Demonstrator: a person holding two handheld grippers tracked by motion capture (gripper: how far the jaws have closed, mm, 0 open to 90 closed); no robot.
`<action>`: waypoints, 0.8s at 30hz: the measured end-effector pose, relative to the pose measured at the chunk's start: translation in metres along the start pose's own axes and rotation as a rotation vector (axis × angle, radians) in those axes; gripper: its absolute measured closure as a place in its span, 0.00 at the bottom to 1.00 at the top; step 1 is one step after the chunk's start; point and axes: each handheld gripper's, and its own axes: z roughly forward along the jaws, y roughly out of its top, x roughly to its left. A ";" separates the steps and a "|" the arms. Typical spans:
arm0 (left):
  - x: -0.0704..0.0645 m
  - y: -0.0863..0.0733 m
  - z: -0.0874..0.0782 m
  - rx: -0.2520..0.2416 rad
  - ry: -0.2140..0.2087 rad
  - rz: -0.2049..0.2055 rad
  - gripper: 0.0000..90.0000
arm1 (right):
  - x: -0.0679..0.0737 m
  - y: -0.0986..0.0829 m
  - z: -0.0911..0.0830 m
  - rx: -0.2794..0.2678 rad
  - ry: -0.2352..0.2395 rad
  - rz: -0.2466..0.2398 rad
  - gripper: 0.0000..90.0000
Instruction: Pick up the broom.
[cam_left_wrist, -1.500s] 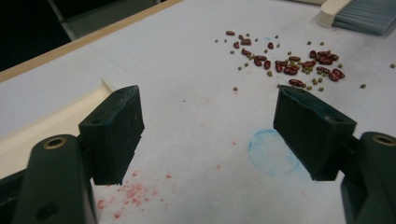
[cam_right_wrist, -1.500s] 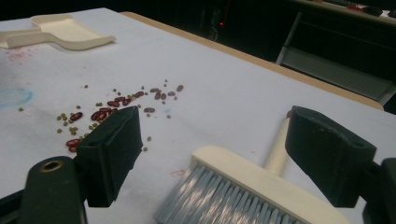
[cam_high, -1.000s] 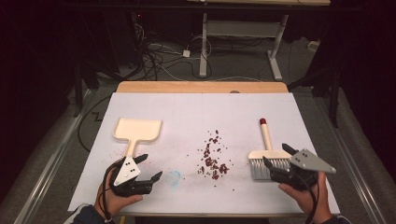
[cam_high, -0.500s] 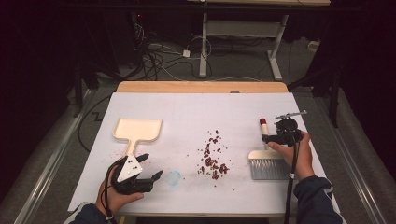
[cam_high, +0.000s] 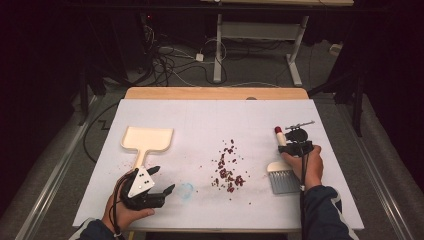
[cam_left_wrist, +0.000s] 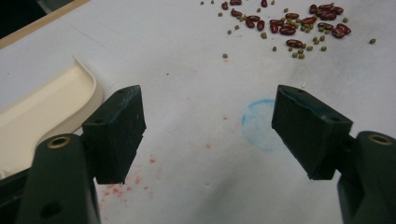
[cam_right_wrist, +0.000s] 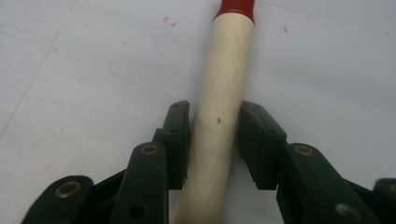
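A small brush lies on the white table at the right, its cream handle (cam_right_wrist: 224, 70) ending in a red tip (cam_high: 278, 131) and its grey bristles (cam_high: 282, 181) toward the front. My right gripper (cam_high: 296, 146) comes down on that handle; in the right gripper view (cam_right_wrist: 215, 116) both jaws press against its sides. A cream dustpan (cam_high: 147, 140) lies at the left with its handle pointing toward me, and its rim (cam_left_wrist: 42, 112) also appears in the left gripper view. My left gripper (cam_high: 162, 180) rests just right of that handle, open (cam_left_wrist: 208, 126) and holding nothing. Red beans (cam_high: 227, 167) are scattered mid-table.
Small green beans mix with the red ones (cam_left_wrist: 285, 23). A faint blue ring mark (cam_left_wrist: 261, 123) and red specks stain the table surface (cam_high: 210, 120). A wooden strip (cam_high: 215, 93) edges the far side. Cables and desk legs (cam_high: 218, 45) stand on the floor beyond.
My right gripper moved from beside the bristles near the front edge up onto the brush handle and closed on it. The left gripper stayed put.
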 end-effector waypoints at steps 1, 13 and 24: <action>0.000 -0.001 0.000 0.001 0.001 -0.002 0.28 | 0.000 0.000 0.000 -0.004 0.007 -0.003 0.75; 0.000 -0.004 -0.004 0.001 0.017 -0.014 0.27 | -0.002 -0.001 0.001 -0.038 0.030 -0.025 0.78; 0.001 -0.002 -0.007 -0.018 0.012 -0.035 0.26 | -0.004 -0.006 -0.034 -0.232 0.070 -0.049 0.79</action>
